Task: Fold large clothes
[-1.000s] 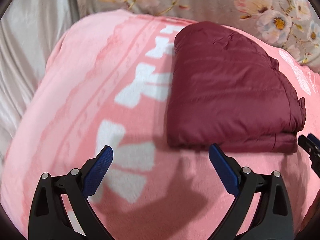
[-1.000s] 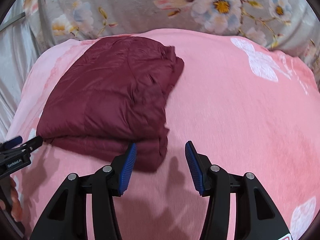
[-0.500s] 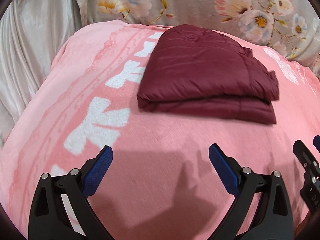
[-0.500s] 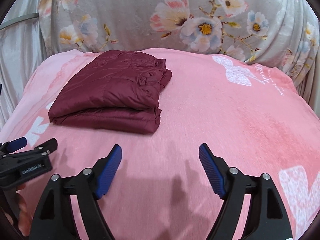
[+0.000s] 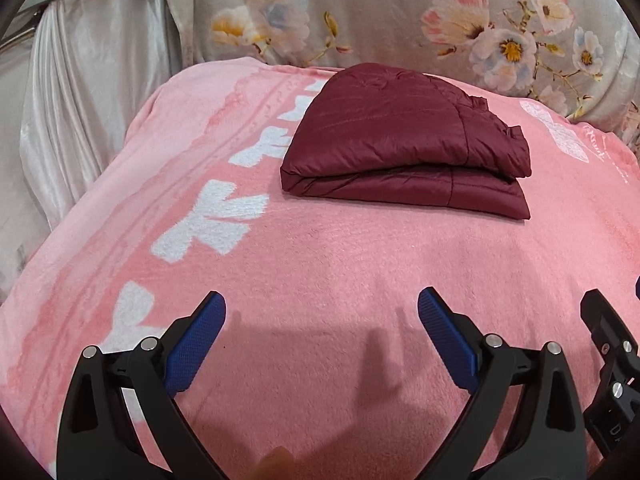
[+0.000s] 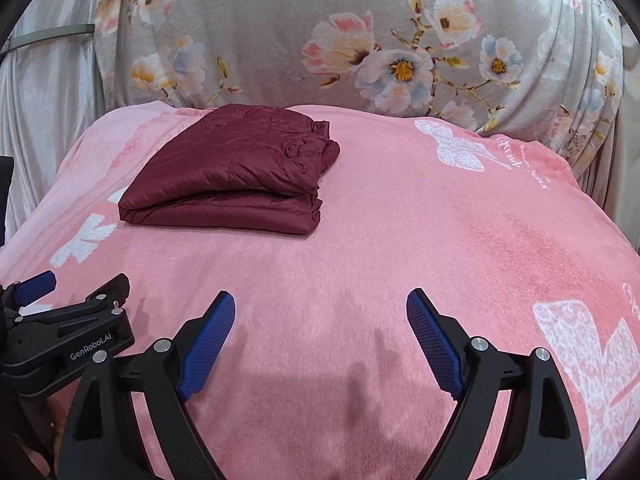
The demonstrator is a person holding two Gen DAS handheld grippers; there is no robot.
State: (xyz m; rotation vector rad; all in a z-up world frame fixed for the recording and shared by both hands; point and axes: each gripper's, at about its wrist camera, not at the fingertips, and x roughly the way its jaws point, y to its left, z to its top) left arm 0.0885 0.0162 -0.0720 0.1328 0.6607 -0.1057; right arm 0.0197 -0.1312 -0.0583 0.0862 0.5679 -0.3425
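Both grippers, left (image 5: 322,316) and right (image 6: 320,316), hover with jaws spread wide and nothing between them, above a pink blanket (image 6: 400,240) patterned with white bows. Beyond it, at twelve o'clock, hangs a grey floral cloth (image 6: 280,40). At eleven o'clock of the right gripper a folded maroon jacket (image 6: 232,172) rests on the blanket. Only the left view shows the pale satin curtain (image 5: 92,92) broadly, at ten o'clock.

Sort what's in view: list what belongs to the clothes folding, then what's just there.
Part of the job:
- maroon jacket, folded into a stack on the blanket
- left gripper, open and holding nothing
- right gripper, open and holding nothing

Just there:
- pink blanket under the jacket
- floral cloth behind it
- pale curtain at the left
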